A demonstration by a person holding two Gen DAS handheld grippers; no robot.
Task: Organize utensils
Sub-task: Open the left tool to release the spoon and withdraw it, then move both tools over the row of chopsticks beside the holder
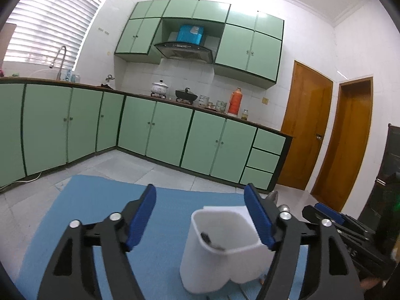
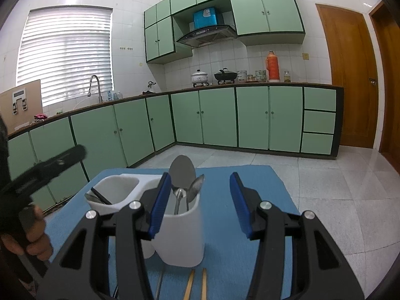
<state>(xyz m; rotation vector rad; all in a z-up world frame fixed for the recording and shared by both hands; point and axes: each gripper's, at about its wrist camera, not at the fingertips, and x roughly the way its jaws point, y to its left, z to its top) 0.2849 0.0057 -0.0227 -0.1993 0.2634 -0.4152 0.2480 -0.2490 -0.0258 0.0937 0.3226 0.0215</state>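
Left gripper (image 1: 200, 215) stood spread, nothing between its pads; right gripper (image 2: 200, 205) also parted, empty. White holder (image 2: 180, 235) sat on the blue mat (image 2: 250, 250), spoons (image 2: 183, 177) upright in its near cup. Chopsticks (image 2: 197, 285) lay loose before it (ends cropped). You seemed between placements; next likely called for pinching those.

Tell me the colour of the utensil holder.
White; the utensil holder shows best in the right wrist view.
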